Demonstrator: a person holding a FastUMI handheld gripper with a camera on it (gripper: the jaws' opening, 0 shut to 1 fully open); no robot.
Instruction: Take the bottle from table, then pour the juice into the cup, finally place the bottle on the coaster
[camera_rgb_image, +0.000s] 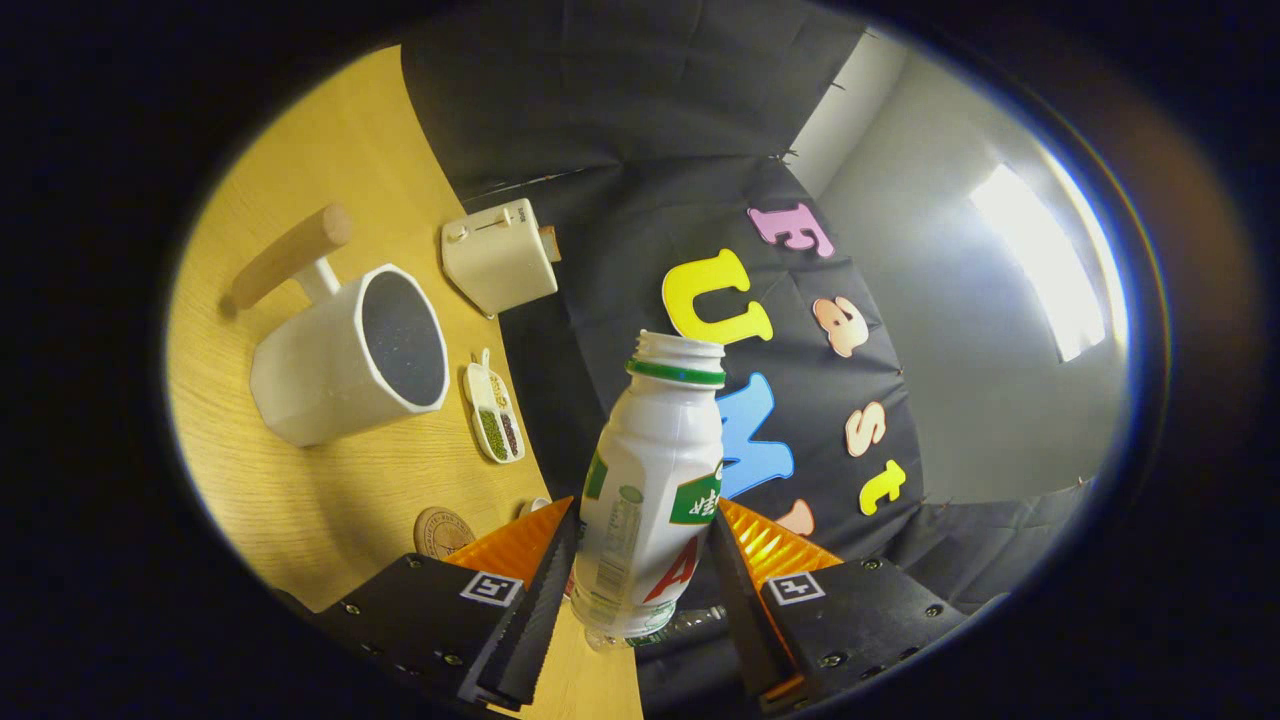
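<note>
A white plastic bottle (652, 490) with a green neck ring and an uncapped mouth sits between my two fingers, and my gripper (640, 545) is shut on its body. The whole view is tilted, so the wooden table (300, 480) slants away to the left of the bottle. On it stands a large white cup (345, 355) with a dark inside and a wooden handle, well beyond my left finger. A round brown coaster (443, 531) lies on the table just ahead of my left finger. The bottle's mouth points up past the cup, toward the wall.
A cream toaster (498, 255) stands at the table's far edge beyond the cup. A small white divided dish (494, 412) with beans lies between the cup and the bottle. A white object (534, 505) peeks out beside the coaster. Black cloth wall rises behind.
</note>
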